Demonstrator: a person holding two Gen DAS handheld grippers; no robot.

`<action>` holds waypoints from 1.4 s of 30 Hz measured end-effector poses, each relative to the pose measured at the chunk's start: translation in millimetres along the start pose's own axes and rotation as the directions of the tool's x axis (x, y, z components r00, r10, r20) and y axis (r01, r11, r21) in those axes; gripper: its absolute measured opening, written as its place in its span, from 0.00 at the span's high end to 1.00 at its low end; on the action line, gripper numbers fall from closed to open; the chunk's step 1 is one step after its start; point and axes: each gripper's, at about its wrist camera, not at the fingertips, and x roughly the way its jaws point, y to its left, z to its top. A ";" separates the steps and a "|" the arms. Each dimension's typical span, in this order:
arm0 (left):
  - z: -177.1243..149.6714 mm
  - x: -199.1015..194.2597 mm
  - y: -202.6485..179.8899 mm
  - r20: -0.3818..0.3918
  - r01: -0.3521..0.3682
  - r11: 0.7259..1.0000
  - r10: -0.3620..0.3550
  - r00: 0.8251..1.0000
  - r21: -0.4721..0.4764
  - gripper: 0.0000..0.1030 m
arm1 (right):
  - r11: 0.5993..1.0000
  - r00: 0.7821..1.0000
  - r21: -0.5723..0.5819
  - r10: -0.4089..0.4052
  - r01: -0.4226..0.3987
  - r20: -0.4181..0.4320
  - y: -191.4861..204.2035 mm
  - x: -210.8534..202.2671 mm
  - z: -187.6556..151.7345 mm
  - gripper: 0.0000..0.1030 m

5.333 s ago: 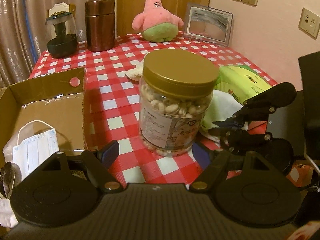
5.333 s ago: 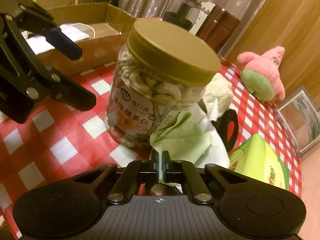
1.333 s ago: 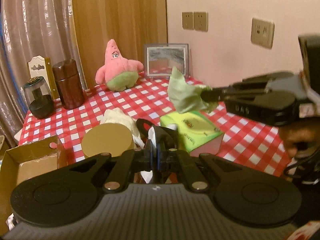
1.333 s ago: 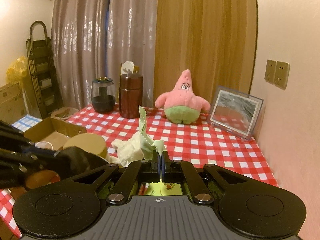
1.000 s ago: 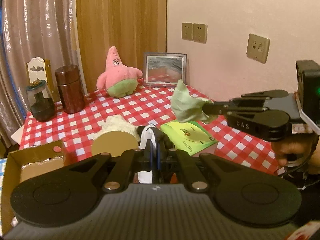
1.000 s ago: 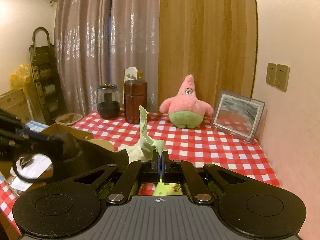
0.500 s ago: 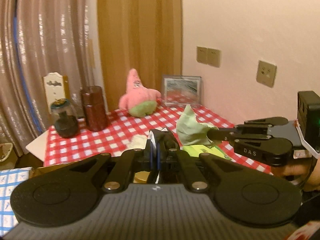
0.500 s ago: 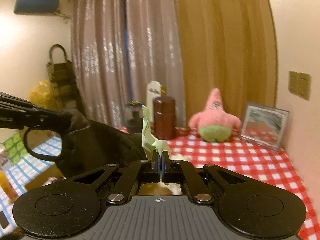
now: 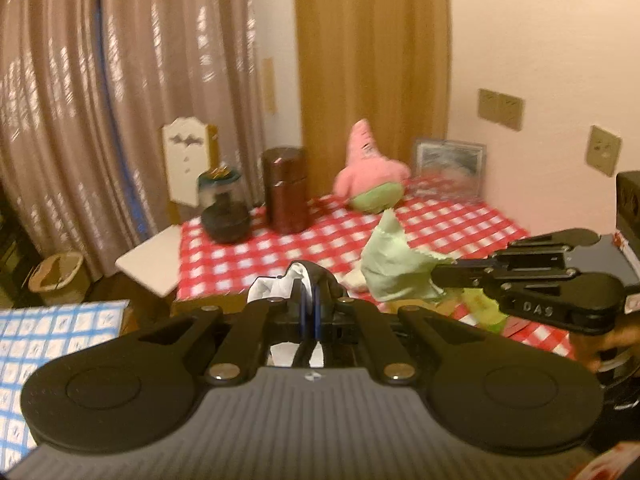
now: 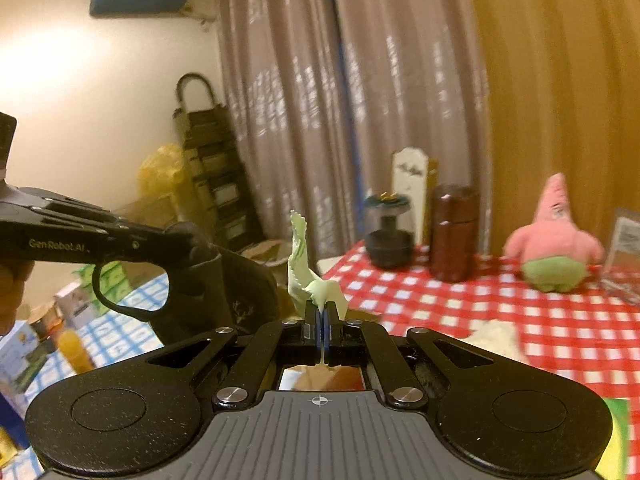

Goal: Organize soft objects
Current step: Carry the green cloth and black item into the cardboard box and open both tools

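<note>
- Pinching a pale green cloth (image 10: 310, 280), right gripper (image 10: 322, 322) clamps its lower end; long axis upright, tip skyward, above table (image 9: 460, 220) front edge.
- Left gripper (image 9: 308, 306) closed on black pouch (image 10: 240, 284), white cloth (image 9: 276, 286) bunched alongside.

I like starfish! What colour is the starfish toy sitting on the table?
The starfish toy is pink with green shorts. It shows best in the right wrist view.
</note>
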 end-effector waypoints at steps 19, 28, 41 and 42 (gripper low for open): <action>-92.1 93.5 70.3 -0.231 -0.071 0.997 0.064 0.971 -0.021 0.97 | 0.995 0.942 0.038 0.104 -0.097 -0.319 17.2 145.7 -46.2 0.99; -128.7 118.5 70.5 -0.320 -0.082 0.997 0.081 0.944 0.012 0.96 | 0.993 0.897 -0.037 0.089 -0.116 -0.434 28.2 178.4 -78.7 0.99; -132.5 89.2 73.2 -0.316 -0.084 0.994 0.058 0.947 -0.069 0.73 | 0.991 0.895 -0.049 0.094 -0.127 -0.435 29.7 170.4 -77.6 0.97; -132.5 85.5 72.5 -0.313 -0.086 0.994 0.060 0.948 -0.071 0.73 | 0.991 0.896 -0.051 0.092 -0.127 -0.435 29.1 169.4 -77.7 0.97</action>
